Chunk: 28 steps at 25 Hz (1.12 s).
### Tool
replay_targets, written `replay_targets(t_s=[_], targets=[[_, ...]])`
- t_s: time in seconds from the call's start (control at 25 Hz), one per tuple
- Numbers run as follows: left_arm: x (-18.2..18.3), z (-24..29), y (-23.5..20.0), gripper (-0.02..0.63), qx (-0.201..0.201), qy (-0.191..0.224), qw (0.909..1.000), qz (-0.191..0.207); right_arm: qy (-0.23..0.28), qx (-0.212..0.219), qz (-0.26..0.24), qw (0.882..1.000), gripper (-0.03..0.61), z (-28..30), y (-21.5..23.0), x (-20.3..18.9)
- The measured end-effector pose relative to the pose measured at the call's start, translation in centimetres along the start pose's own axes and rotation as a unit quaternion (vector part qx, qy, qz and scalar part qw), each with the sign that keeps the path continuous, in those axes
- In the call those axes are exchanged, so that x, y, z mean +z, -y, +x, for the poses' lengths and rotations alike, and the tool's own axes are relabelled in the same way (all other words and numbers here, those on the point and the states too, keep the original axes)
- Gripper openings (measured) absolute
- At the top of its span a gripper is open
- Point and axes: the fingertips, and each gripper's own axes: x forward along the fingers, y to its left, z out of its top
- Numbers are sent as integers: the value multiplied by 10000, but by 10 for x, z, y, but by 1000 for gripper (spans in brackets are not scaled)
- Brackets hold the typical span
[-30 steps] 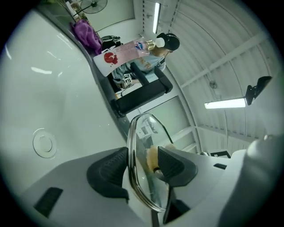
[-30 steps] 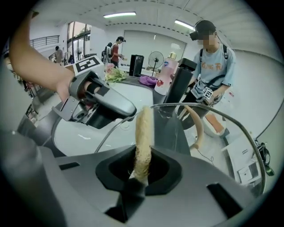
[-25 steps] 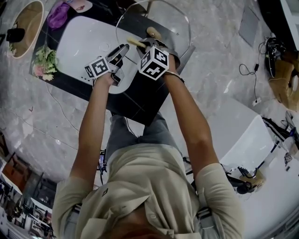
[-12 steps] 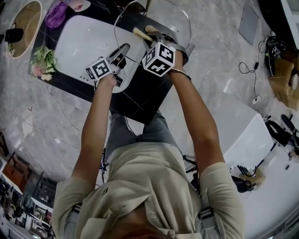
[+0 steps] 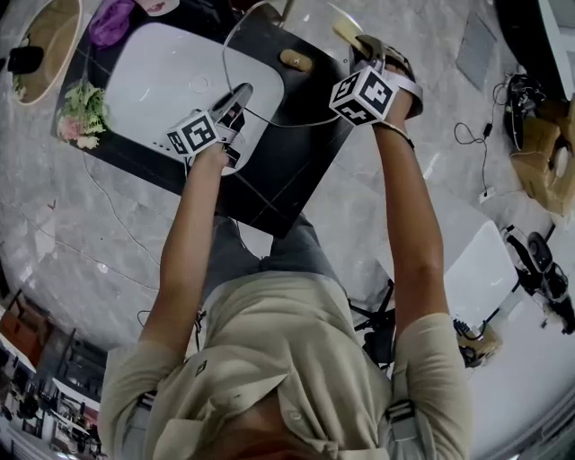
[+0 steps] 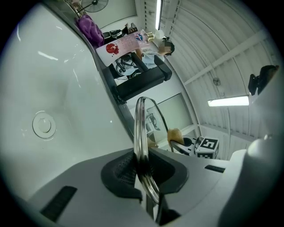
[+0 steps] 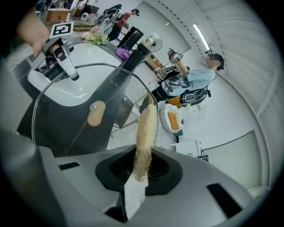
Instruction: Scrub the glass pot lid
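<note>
Jaws of the left gripper (image 5: 239,99) have just been closing and now clamp the metal rim of the one lid (image 6: 141,124), which is held at the sink's (image 5: 162,81) edge. Right gripper (image 7: 137,177) pinches the one scrubber (image 7: 145,128), near the lid's far rim.

There is one glass pot lid (image 5: 310,90), and it has one wooden knob (image 5: 296,60). There is one tan scrubber (image 7: 145,128). The tongs are two: the left tongs (image 5: 239,97) and the right tongs (image 5: 358,40). I count also one dark desk (image 5: 269,189), one white sink (image 5: 153,90), one bunch of flowers (image 5: 83,117) and one purple cloth (image 5: 112,25).
</note>
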Motion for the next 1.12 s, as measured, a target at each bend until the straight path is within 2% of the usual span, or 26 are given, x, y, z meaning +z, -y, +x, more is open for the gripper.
replay_targets(t_s=[0.28, 0.52, 0.64, 0.8, 0.88, 1.12], targets=[[2, -1, 0, 51, 21, 16, 10000, 83, -56, 119, 59, 9999, 49, -2, -14, -2], [2, -1, 4, 49, -24, 6, 10000, 57, -15, 724, -259, 9970, 49, -10, -73, 13], [0, -2, 2, 49, -14, 11, 10000, 49, 151, 1343, -581, 9891, 49, -23, -126, 32], [0, -2, 2, 48, 0, 19, 10000, 82, 636, 2185, -1361, 9642, 49, -55, -205, 69], [0, -2, 2, 48, 7, 19, 10000, 95, 810, 2346, -1543, 9563, 48, -67, -226, 81], [-2, -2, 1, 48, 12, 7, 10000, 90, 849, 2501, -1445, 9536, 49, -70, -229, 80]])
